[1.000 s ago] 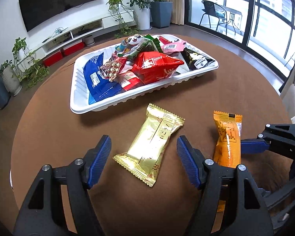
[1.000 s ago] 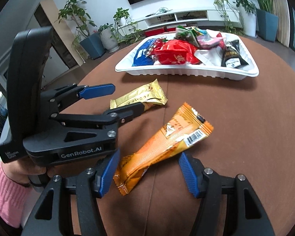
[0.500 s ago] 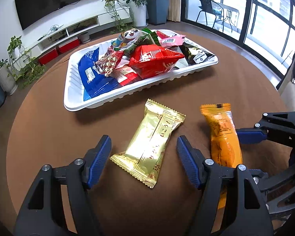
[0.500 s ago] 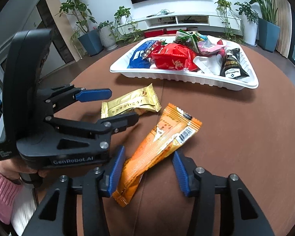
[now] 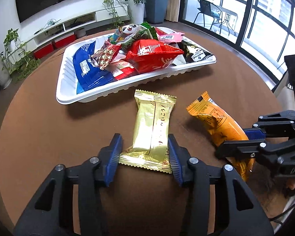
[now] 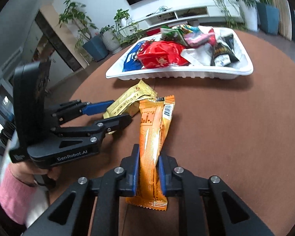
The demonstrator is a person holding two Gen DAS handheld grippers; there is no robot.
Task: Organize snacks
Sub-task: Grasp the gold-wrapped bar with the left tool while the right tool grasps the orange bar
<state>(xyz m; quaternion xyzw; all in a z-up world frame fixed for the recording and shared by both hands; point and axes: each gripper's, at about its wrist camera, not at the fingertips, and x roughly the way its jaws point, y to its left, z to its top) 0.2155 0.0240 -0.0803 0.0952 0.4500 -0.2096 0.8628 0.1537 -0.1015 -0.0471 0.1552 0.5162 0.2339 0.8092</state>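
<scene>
A gold snack packet [image 5: 153, 125] lies on the brown round table [image 5: 49, 137]. My left gripper [image 5: 143, 157] has closed around its near end, both blue pads touching its sides. It also shows in the right wrist view [image 6: 127, 102]. My right gripper [image 6: 147, 167] is shut on a long orange snack packet [image 6: 153, 137], which also shows in the left wrist view [image 5: 216, 122]. A white tray [image 5: 68, 98] holding several snack packets sits farther back; it also shows in the right wrist view [image 6: 186, 74].
The left gripper's body [image 6: 59, 137] sits close to the left of the orange packet. The right gripper [image 5: 265, 143] is at the right in the left wrist view. The table edge curves around; floor, plants and a TV unit lie beyond.
Both grippers closed: the left one narrowed onto the gold packet, the right one clamped the orange packet. The orange packet turned more lengthwise along the right fingers.
</scene>
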